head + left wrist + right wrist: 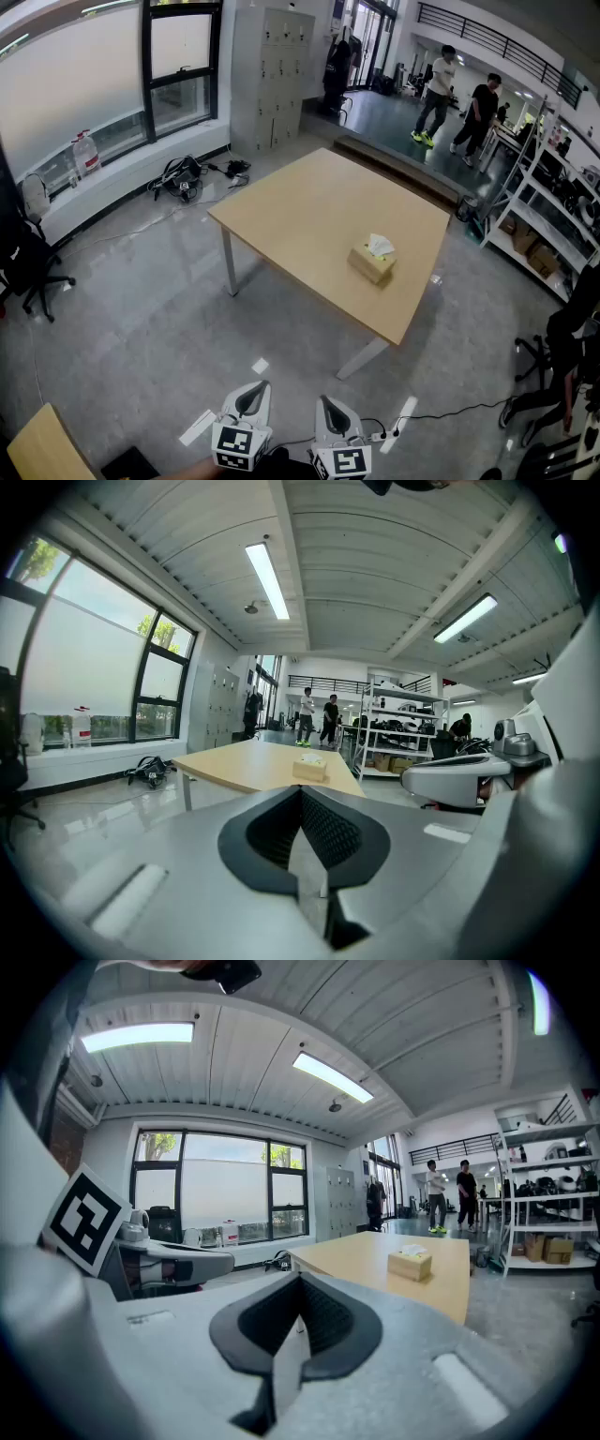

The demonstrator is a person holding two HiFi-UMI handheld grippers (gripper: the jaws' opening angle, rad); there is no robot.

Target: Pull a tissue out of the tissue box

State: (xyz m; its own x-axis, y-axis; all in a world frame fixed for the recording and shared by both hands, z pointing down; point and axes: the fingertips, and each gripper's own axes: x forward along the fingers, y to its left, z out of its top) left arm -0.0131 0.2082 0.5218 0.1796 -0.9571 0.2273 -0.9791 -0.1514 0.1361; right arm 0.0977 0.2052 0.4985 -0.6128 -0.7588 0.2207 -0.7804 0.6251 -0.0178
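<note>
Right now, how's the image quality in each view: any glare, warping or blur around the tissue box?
Head view: fisheye curves the room's edges, yet the tissue box sits sharp in even daylight on the table. Left gripper view: dark round vignette, ceiling light strip blown out, tissue box small but readable. Right gripper view: windows bright, pale; tissue box clear.

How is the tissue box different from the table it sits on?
The tissue box is small; the table is much bigger and carries it. The tissue box has a white tissue poking out on top; the table's top is flat. The table stands on legs; the tissue box rests flat. Both are light brown.
</note>
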